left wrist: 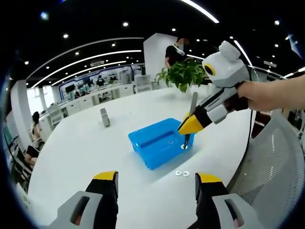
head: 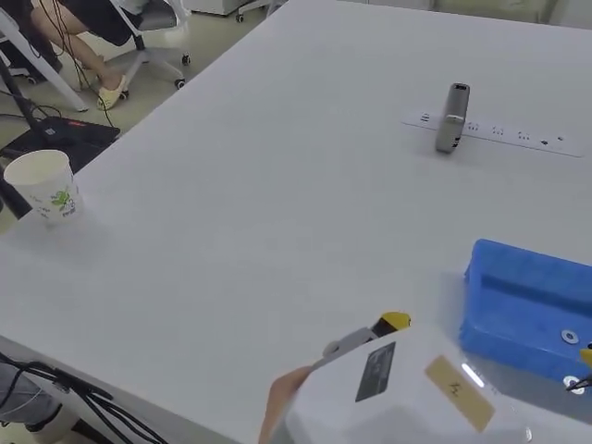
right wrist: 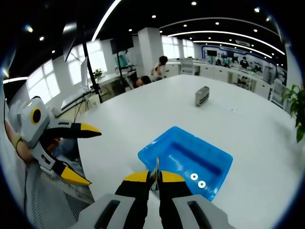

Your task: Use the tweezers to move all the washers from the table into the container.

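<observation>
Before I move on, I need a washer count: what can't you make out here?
- tweezers: left gripper view, tips too small to show whether they pinch anything.
- container: head view, cut off by the right edge.
- washers beside it: left gripper view, tiny, count unsure.

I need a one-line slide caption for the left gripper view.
Right claw holds tweezers over the blue container; two washers lie on the table beside it.
</observation>
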